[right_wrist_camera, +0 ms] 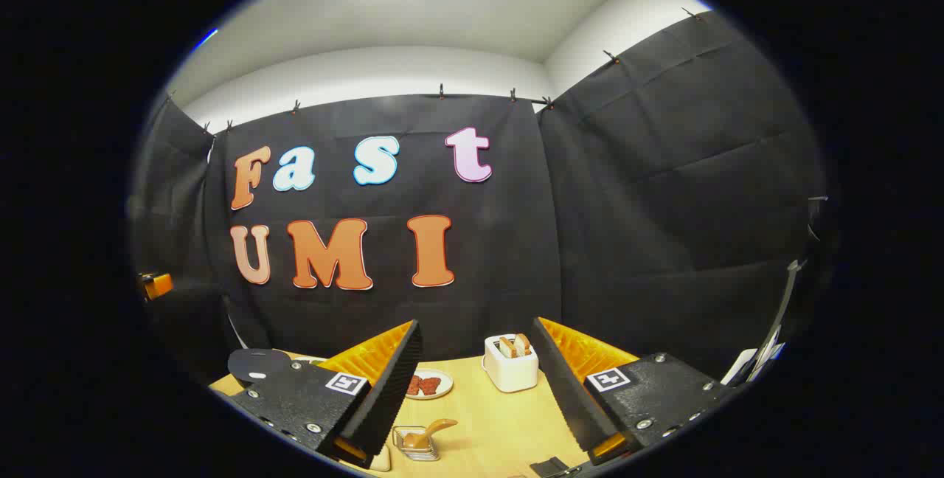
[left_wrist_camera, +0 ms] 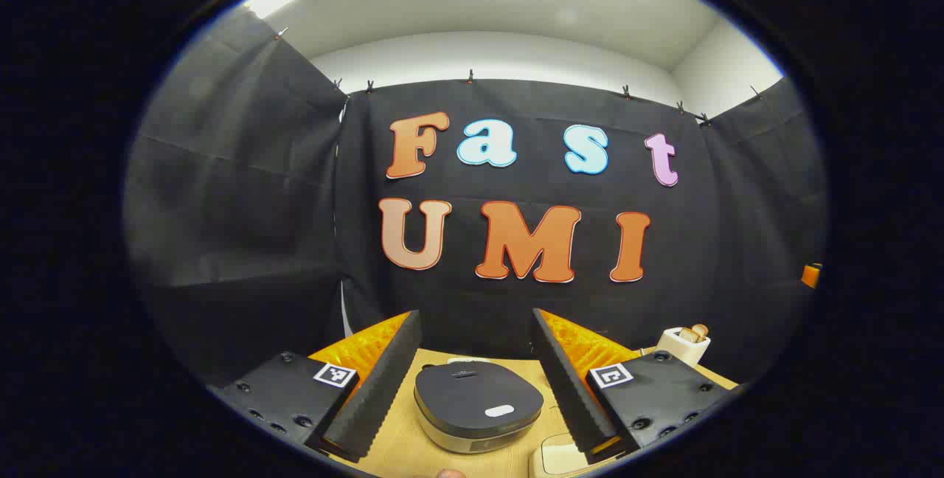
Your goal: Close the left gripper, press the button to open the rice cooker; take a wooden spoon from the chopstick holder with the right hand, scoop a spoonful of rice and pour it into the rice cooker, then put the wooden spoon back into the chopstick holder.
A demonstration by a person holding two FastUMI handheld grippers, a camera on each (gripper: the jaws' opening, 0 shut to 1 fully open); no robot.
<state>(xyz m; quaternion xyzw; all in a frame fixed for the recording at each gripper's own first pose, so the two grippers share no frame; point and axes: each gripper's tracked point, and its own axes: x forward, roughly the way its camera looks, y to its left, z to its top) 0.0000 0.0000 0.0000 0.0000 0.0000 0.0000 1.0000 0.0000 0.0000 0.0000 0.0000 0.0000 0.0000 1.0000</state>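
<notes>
Left gripper view: left gripper (left_wrist_camera: 476, 382) jaws spread wide, nothing between them touching. Cooker (left_wrist_camera: 477, 404) sits on the surface (left_wrist_camera: 402, 434) straight ahead, framed between the two jaws, lid shut, pale button (left_wrist_camera: 499, 411) on the lid's near side. Toaster (left_wrist_camera: 684, 345) beyond the right jaw, toast sticking out. Pale item (left_wrist_camera: 552, 457) at the bottom edge by the right jaw, can't tell what.

Right gripper view: right gripper (right_wrist_camera: 476, 382) jaws also spread, empty. Wire holder (right_wrist_camera: 417, 442) with wooden spoon (right_wrist_camera: 429, 432) low, just inside the left jaw. Plate (right_wrist_camera: 429, 384) with reddish food ahead by that jaw; toaster (right_wrist_camera: 510, 363) ahead between jaws, nearer the right one. Cooker lid (right_wrist_camera: 257, 364) past the left jaw.
</notes>
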